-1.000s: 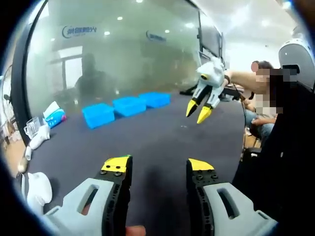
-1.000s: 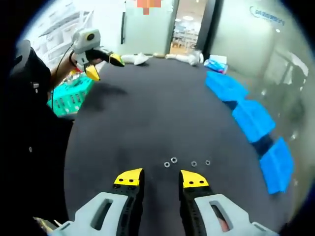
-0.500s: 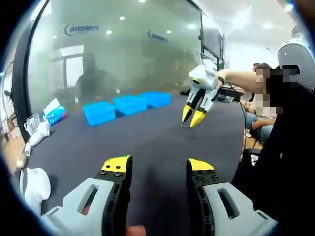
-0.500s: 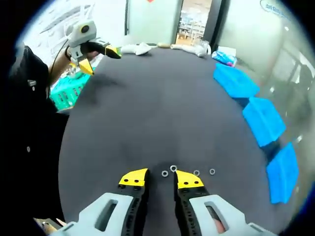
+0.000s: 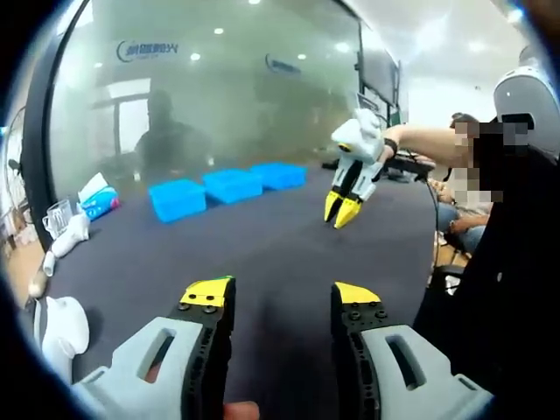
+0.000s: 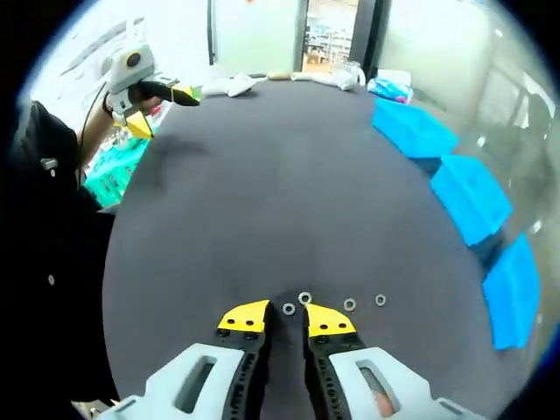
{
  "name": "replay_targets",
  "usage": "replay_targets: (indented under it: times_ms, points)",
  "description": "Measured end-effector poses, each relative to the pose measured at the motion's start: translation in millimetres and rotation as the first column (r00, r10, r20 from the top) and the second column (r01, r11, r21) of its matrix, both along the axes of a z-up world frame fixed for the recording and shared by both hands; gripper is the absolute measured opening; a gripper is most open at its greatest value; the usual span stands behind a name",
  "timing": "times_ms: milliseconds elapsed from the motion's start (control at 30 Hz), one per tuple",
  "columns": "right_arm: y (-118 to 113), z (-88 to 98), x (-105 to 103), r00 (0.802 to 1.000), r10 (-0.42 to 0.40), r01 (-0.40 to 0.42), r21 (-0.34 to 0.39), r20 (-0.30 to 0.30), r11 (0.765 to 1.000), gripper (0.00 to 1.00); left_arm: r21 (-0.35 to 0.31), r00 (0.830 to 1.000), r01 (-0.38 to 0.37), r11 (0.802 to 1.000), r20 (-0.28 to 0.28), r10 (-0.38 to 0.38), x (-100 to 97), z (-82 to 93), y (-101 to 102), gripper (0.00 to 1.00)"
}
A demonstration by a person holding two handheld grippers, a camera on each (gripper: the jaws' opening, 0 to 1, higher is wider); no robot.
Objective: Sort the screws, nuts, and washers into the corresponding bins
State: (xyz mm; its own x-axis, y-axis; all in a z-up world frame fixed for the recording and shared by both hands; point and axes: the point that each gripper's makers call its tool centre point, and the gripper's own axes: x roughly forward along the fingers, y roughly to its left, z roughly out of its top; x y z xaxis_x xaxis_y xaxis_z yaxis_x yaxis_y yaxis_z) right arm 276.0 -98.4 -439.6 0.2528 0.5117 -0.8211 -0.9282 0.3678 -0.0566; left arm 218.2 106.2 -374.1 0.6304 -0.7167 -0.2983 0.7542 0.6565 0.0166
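We see four washers (image 6: 304,298) lying in a row on the dark table (image 6: 262,192), just beyond our nearly clenched, empty right gripper (image 6: 284,318). Three blue bins (image 6: 472,197) line the table's far edge. Our left gripper (image 5: 280,290) hangs released, holding nothing.

Blue logo lettering on glass wall (image 5: 219,96), unreadable.

Three blue bins (image 6: 471,198) stand in a row along one edge of the dark table (image 6: 262,192). Four small ring-shaped pieces (image 6: 305,298), nuts or washers, I can't tell which, lie near that table's opposite edge. Two grippers, one per hand.
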Motion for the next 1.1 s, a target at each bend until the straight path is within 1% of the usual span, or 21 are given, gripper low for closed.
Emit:
replay_targets:
  times_ms: [67,200,267,433,567,667,767,867,933,1000,1100]
  points:
    - [0,-0.1,1,1.000,-0.008,0.008,0.003,-0.005,1.000,0.06,-0.003,1.000,-0.001,1.000,0.001,0.001,-0.2,0.9,0,0.42]
    - [0,-0.7,3,1.000,-0.018,0.019,0.009,-0.021,1.000,0.03,-0.004,1.000,0.001,1.000,0.003,-0.001,-1.3,1.6,-1,0.42]
    - [0,-1.1,2,0.999,-0.024,0.024,0.011,-0.029,1.000,0.03,-0.005,1.000,0.001,1.000,0.003,-0.001,-1.8,1.6,-2,0.42]
    - [-1,-0.4,1,0.999,-0.028,0.029,0.013,-0.019,0.999,0.03,-0.006,1.000,-0.004,1.000,0.005,0.004,-1.8,2.2,0,0.42]
    - [-3,2.6,-2,0.999,-0.046,0.046,0.046,-0.015,0.998,0.03,-0.013,1.000,-0.012,1.000,0.009,0.012,-0.3,3.4,1,0.42]
    - [-6,8.4,-3,0.998,-0.069,0.069,0.087,0.001,0.994,0.03,-0.021,1.000,-0.023,1.000,0.011,0.023,1.6,4.4,3,0.42]
    - [-10,18.3,-3,0.994,-0.111,0.106,0.145,0.026,0.984,0.03,-0.036,0.999,-0.041,0.998,0.018,0.042,4.5,7.1,6,0.42]
    - [-13,28.1,-3,0.989,-0.135,0.122,0.192,0.060,0.974,0.03,-0.047,0.998,-0.054,0.997,0.024,0.055,6.3,9.4,9,0.42]
    - [-15,38.1,-2,0.981,-0.172,0.147,0.244,0.085,0.959,0.03,-0.055,0.997,-0.062,0.997,0.031,0.064,7.1,11.5,10,0.42]
    - [-18,49.3,-2,0.971,-0.214,0.173,0.308,0.102,0.935,0.03,-0.062,0.997,-0.070,0.996,0.035,0.073,7.7,13.5,12,0.42]
    - [-23,61.4,-1,0.953,-0.257,0.186,0.360,0.160,0.914,0.03,-0.070,0.995,-0.083,0.994,0.044,0.087,9.0,17.0,14,0.42]
